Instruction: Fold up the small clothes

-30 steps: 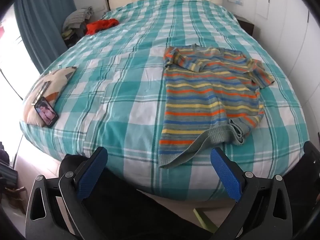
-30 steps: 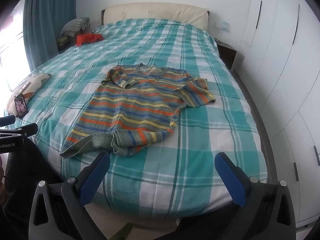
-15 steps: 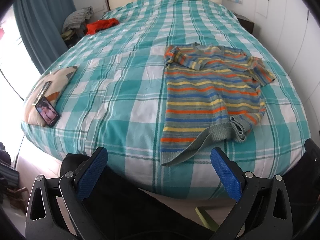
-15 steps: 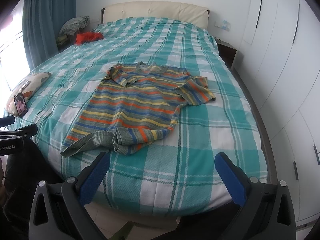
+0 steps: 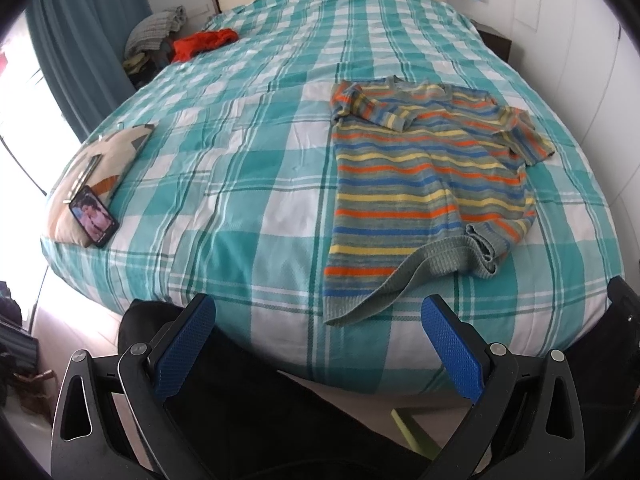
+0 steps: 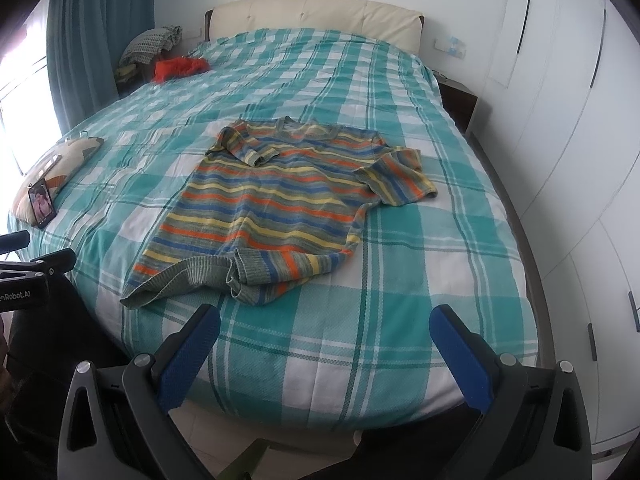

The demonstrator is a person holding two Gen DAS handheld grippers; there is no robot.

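On the bed: a striped sweater (image 5: pixel 428 184) lies flat on the teal checked bed (image 5: pixel 256 184), one sleeve folded across its chest, bottom hem partly turned up.
Left gripper (image 5: pixel 318 344): jaws spread wide, holding nothing, hovering off the bed's near edge.
Right gripper (image 6: pixel 324 352): jaws spread wide, holding nothing, short of the sweater.
Bed's left edge: a phone (image 5: pixel 94 216) leans on a cushion (image 5: pixel 100 164).
Far corner: red cloth (image 5: pixel 202 42).

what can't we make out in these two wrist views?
- Left wrist view: striped sweater hem is flipped up, hiding what lies beneath.
- Both views: phone screen too small to read.
- Right wrist view: left gripper cut off by the frame edge.
- Clothes pile beside the bed: items too small to tell apart.
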